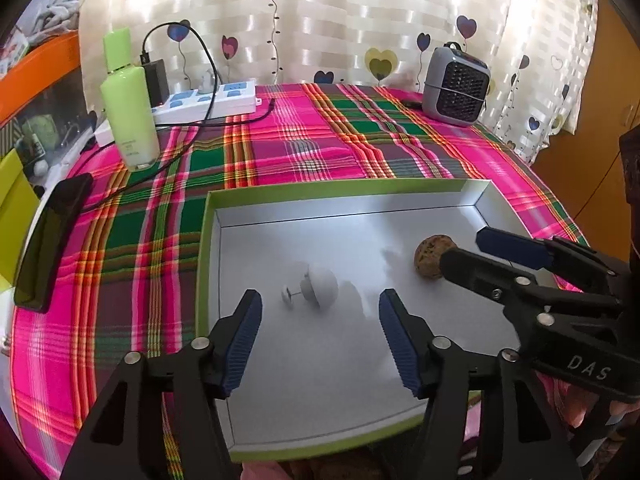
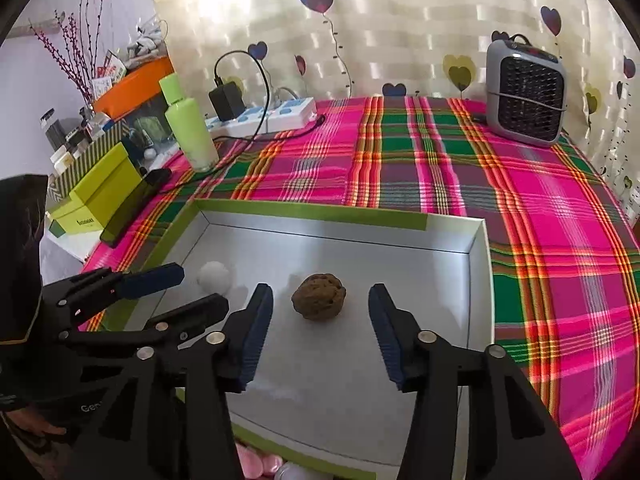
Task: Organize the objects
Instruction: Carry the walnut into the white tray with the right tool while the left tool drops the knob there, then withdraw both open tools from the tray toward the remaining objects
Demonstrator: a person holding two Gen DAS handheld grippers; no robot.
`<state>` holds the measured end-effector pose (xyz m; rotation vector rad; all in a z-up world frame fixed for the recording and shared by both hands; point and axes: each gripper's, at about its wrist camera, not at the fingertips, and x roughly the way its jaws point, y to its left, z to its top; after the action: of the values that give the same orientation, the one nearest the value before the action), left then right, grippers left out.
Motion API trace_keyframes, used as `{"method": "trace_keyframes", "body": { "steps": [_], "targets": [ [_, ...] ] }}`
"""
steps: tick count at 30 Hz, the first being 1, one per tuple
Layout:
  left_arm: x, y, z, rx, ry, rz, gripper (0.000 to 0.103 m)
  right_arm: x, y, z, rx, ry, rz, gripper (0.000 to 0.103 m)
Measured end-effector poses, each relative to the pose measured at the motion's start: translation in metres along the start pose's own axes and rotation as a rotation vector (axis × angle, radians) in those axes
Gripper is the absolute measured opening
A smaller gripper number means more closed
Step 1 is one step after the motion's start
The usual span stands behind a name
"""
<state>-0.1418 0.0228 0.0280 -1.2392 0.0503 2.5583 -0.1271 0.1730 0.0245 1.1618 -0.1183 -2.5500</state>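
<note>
A shallow green-rimmed box lid with a silver inside (image 1: 208, 248) lies on the plaid tablecloth; it also shows in the right wrist view (image 2: 478, 280). In it lie a small white round object with a pin (image 1: 316, 286) (image 2: 214, 276) and a brown walnut-like ball (image 1: 430, 254) (image 2: 319, 297). My left gripper (image 1: 320, 340) is open and empty above the lid, just before the white object. My right gripper (image 2: 320, 332) is open and empty, its fingers either side of the brown ball, slightly short of it. Each gripper shows in the other's view: the right (image 1: 468, 248), the left (image 2: 192, 292).
On the cloth stand a green bottle (image 1: 128, 108) (image 2: 188, 128), a white power strip with a black charger and cable (image 1: 208, 100) (image 2: 276, 114), a grey fan heater (image 1: 456, 84) (image 2: 524, 92) and a black phone (image 1: 48, 244) (image 2: 132, 208). Boxes stand past the left table edge (image 2: 92, 192).
</note>
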Motion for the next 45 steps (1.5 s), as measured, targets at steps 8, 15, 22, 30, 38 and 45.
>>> {"method": "trace_keyframes", "body": {
  "steps": [8, 15, 22, 30, 38, 45],
  "targets": [
    [-0.023, -0.001, -0.011, 0.0, -0.033, -0.004, 0.072, -0.022, 0.001, -0.007, 0.026, -0.038, -0.003, 0.063],
    [-0.046, 0.0, -0.023, -0.032, -0.064, 0.011, 0.072, -0.045, 0.008, -0.018, 0.025, -0.07, 0.001, 0.063],
    [-0.071, -0.004, -0.043, -0.033, -0.104, 0.076, 0.072, -0.069, 0.022, -0.033, -0.006, -0.095, -0.02, 0.063],
    [-0.085, -0.013, -0.066, -0.019, -0.119, 0.116, 0.072, -0.089, 0.033, -0.056, -0.039, -0.113, -0.038, 0.063],
    [-0.099, -0.02, -0.084, 0.014, -0.137, 0.139, 0.072, -0.097, 0.03, -0.076, -0.034, -0.106, -0.051, 0.063],
    [-0.102, -0.02, -0.096, 0.015, -0.135, 0.142, 0.072, -0.094, 0.023, -0.09, -0.021, -0.083, -0.059, 0.063]
  ]
}}
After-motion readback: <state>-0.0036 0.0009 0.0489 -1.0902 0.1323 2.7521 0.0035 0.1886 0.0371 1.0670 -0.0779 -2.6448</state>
